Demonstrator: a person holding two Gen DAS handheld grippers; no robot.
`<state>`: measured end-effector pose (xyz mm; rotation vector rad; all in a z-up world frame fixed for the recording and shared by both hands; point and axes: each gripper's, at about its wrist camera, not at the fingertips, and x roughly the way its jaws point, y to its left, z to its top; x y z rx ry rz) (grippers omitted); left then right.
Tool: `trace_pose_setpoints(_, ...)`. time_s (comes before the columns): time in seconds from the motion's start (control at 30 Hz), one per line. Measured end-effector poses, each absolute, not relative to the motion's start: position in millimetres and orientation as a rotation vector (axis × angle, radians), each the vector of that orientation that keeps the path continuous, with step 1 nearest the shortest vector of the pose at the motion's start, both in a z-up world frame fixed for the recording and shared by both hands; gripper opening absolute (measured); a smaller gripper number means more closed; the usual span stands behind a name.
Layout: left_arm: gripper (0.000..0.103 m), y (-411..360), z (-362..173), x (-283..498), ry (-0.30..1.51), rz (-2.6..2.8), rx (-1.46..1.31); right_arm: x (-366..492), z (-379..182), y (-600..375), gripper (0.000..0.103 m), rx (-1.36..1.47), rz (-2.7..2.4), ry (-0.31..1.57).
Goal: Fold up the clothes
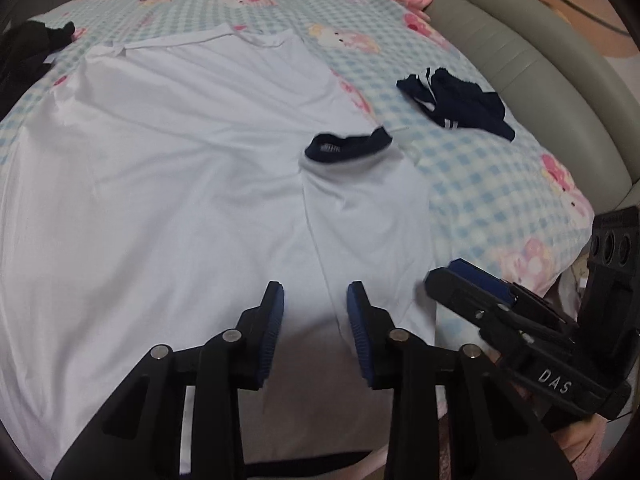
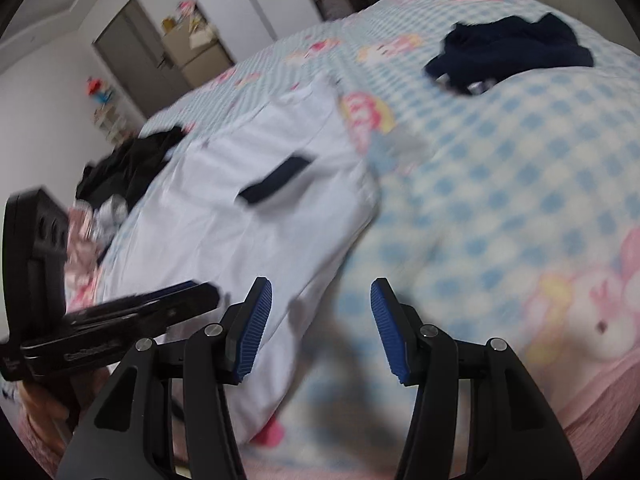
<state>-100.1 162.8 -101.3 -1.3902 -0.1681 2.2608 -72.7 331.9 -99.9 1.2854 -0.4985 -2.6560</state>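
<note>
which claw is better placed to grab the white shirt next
Left, probably. The left claw hangs open right over the white shirt, near its fold seam. The right claw, also open, hangs at the shirt's edge, mostly over the checked sheet.

- White T-shirt (image 1: pixel 180 184) with a navy collar (image 1: pixel 348 146).
- Bedsheet (image 1: pixel 480 184): pale blue-and-white check with pink cartoon prints.
- At 2 o'clock from the collar, a navy garment (image 1: pixel 460 104) with white stripes.
- At 10 o'clock, a black garment (image 1: pixel 28 52).
- Black grippers with blue ribbed pads (image 1: pixel 276 332).
</note>
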Motion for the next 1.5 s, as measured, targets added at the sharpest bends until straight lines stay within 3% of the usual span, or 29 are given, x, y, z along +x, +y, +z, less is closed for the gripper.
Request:
trace_pose_setpoints(0.17, 0.033, 148.3, -106.6, -88.7, -0.174, 2.272, -1.419, -67.3, -111.5, 331.2, 0.053, 1.373, -2.653, -0.505)
trace_pose_setpoints(0.27, 0.033, 132.9, -101.8, -84.7, -0.286, 2.249, -1.394, -60.4, -115.2, 341.9, 0.053, 1.406, -2.675, -0.563)
trace_pose_setpoints(0.43, 0.034, 130.4, -101.9, -79.7, -0.333, 2.252, -1.385, -40.3, -101.9, 352.7, 0.053, 1.281, -2.716, -0.617)
trace_pose_setpoints(0.87, 0.035, 131.4, -105.8, -79.6, -0.331, 2.243, -1.418, -48.2, -114.0, 275.8, 0.055, 1.309, -2.597, -0.237)
trace_pose_setpoints(0.97, 0.035, 135.8, -108.2, -77.6, -0.326, 2.231, -1.42, -46.9, -123.3, 283.4, 0.049, 1.409, -2.656, -0.195)
trace_pose_setpoints(1.23, 0.035, 155.0, -110.6, -75.6, -0.293, 2.159, -1.393, -1.7, -120.2, 341.2, 0.049, 1.466, -2.798, -0.392)
trace_pose_setpoints(1.33, 0.035, 155.7, -106.4, -80.0, -0.399, 2.088, -1.364, 7.7, -116.3, 341.7, 0.049, 1.438, -2.794, -0.387)
trace_pose_setpoints(1.5, 0.036, 183.6, -95.9, -84.6, -0.388, 2.009, -1.317, 7.6, -102.5, 332.3, 0.05, 1.294, -2.818, -0.349)
